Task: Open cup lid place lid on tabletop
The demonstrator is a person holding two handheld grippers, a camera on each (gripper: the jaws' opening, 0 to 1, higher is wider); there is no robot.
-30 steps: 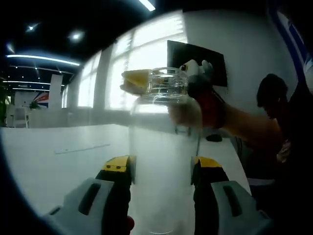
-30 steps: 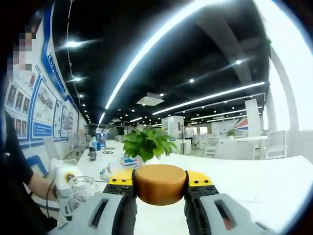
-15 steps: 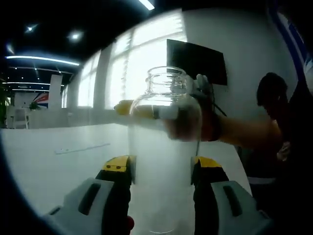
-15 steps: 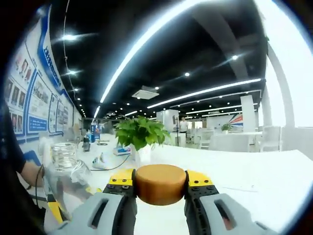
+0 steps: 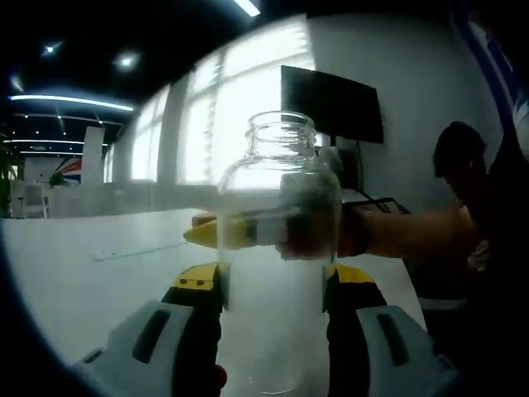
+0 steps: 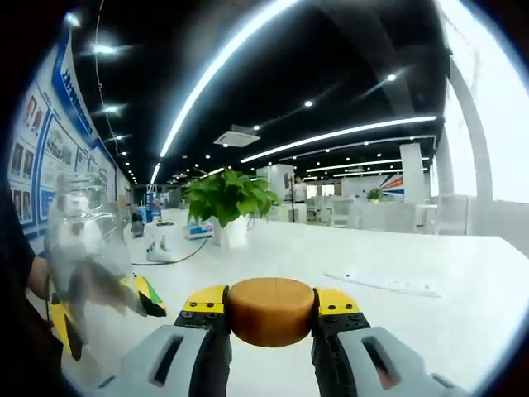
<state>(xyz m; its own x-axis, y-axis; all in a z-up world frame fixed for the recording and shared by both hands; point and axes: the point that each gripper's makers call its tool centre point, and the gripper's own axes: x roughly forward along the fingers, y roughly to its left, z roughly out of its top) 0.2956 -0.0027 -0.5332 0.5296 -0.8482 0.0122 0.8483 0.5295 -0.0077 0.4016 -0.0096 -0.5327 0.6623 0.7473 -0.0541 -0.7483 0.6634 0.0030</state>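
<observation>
1. Two grippers share the work: the left gripper (image 5: 274,291) clamps the clear glass cup (image 5: 278,248) between its yellow-tipped jaws at the lower centre of the left gripper view, and that grip holds the cup upright and steady so the top can be worked on.
2. The cup's threaded mouth, at upper centre of that view, stands bare, so the lid is already off.
3. The right gripper (image 6: 271,308) pinches the round wooden lid (image 6: 271,310) flat between its jaws, low in the centre of the right gripper view; held level like this, the lid is ready to be set down flat.
4. In the right gripper view, the white tabletop (image 6: 388,322) spreads bare ahead of the lid, which offers free room for placing it.
5. Farther back, at centre left, a potted plant (image 6: 228,198) stands well apart from the lid.
6. At the left edge of that view, the cup appears again with the left gripper's yellow tips beside it.
7. What remains, in my judgement, is lowering the lid onto the table and releasing it.
</observation>
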